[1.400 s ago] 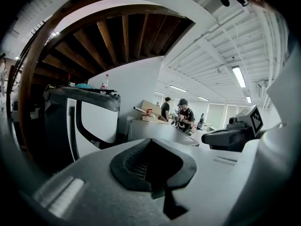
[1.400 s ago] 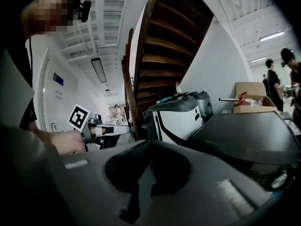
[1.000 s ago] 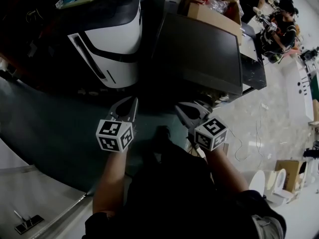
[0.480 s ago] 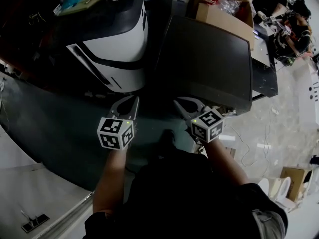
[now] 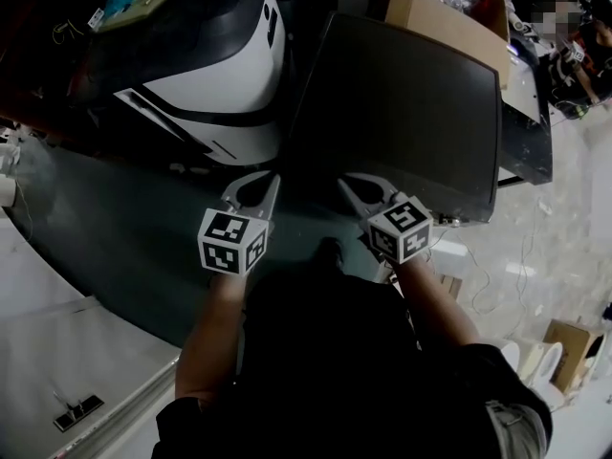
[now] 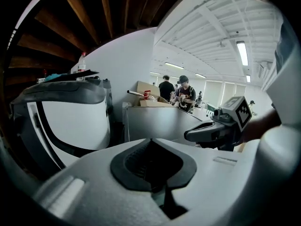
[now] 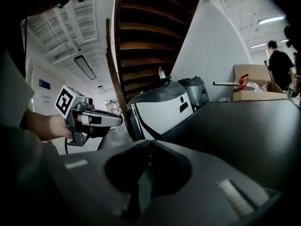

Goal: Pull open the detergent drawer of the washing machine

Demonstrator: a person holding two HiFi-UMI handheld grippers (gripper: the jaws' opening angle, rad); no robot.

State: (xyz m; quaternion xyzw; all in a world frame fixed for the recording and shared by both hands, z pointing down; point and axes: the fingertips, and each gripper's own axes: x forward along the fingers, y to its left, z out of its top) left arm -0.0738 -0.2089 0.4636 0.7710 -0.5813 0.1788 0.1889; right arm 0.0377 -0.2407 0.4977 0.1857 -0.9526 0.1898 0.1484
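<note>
two empty tools, left tool (image 5: pixel 268 182) and right tool (image 5: pixel 349 185), hang pinched shut short of the washing machine (image 5: pixel 402 103). approach step, i judge; next: find the drawer, open one tool.

Two tools (image 5: pixel 258 189) (image 5: pixel 366 189), two machines (image 5: pixel 225 70) (image 5: pixel 402 103), one box (image 5: pixel 448 25)

No word, brand or number can be read anywhere. The cubes on the left hand-held gripper (image 5: pixel 273 179) and the right hand-held gripper (image 5: pixel 345 181) carry only square black-and-white marker patterns, with no letters. A small blue wall plate (image 7: pixel 44 84) in the right gripper view is too small to read. The dark marks on the white appliance (image 7: pixel 160 109) form no legible print.
</note>
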